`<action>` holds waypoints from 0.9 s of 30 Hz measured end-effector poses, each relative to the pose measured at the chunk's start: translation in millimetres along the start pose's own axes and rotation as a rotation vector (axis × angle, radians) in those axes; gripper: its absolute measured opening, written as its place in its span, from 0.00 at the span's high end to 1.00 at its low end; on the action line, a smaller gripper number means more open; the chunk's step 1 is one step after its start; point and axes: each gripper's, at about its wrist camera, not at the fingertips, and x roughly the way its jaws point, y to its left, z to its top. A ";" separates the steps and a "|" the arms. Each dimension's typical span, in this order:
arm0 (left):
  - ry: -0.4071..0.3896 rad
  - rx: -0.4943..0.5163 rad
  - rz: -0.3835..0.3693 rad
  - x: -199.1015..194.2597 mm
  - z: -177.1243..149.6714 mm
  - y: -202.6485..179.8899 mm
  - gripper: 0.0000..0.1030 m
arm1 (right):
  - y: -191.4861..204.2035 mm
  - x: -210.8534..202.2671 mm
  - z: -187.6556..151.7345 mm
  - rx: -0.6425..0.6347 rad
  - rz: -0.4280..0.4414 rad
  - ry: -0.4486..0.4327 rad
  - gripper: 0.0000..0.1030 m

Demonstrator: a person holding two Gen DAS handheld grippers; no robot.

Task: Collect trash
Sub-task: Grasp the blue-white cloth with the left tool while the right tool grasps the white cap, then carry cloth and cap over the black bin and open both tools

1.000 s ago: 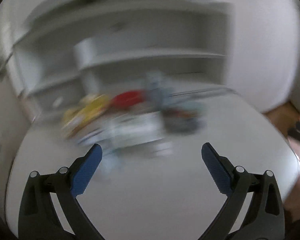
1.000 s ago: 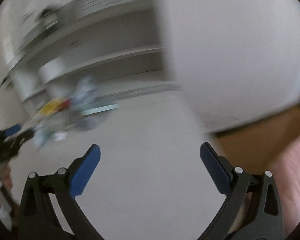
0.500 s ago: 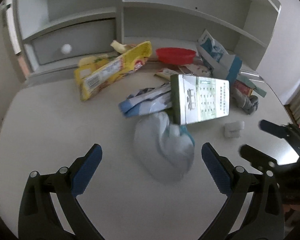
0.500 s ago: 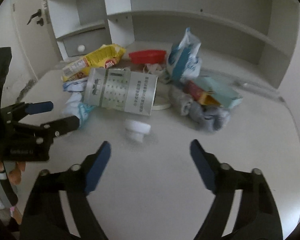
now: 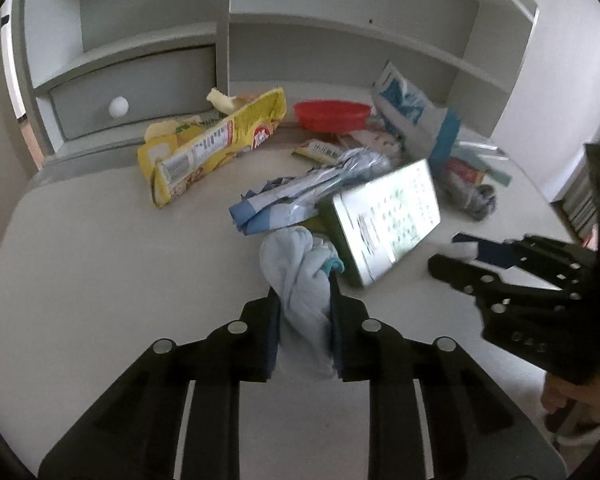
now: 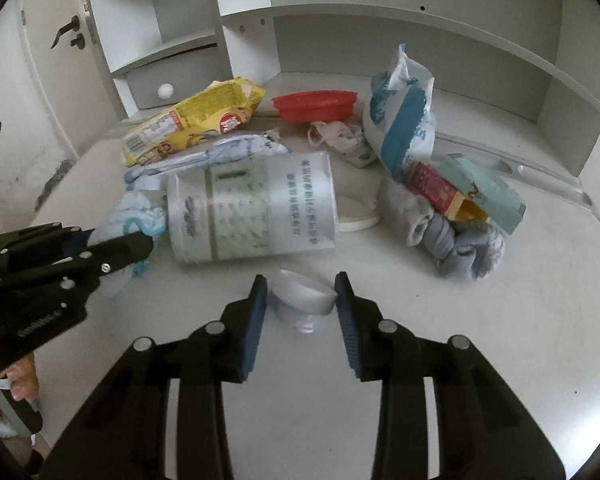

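Trash lies on a white desk (image 5: 100, 280). My left gripper (image 5: 304, 296) is shut on a crumpled pale blue and white wrapper (image 5: 300, 280), seen also in the right wrist view (image 6: 136, 212). My right gripper (image 6: 302, 292) is shut on a small white cap (image 6: 302, 300). A silver-green can (image 6: 252, 208) lies on its side just beyond both. A yellow snack bag (image 5: 212, 144), a blue foil wrapper (image 5: 292, 196), a red dish (image 6: 314, 104) and a blue-white bag (image 6: 404, 124) lie behind.
A grey sock (image 6: 452, 240) and red and teal boxes (image 6: 468, 192) lie at the right. A white lid (image 6: 356, 212) lies behind the can. Desk shelves with a knobbed drawer (image 5: 132, 88) stand at the back. A door (image 6: 48, 60) is far left.
Both grippers have moved forward and closed: the left onto the pale blue wrapper, the right onto the white cap. The can has shifted slightly.
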 end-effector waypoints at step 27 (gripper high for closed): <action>-0.113 0.277 -0.219 -60.0 0.3 -174.9 0.81 | -102.2 -183.7 -58.3 0.171 -0.131 -0.266 0.66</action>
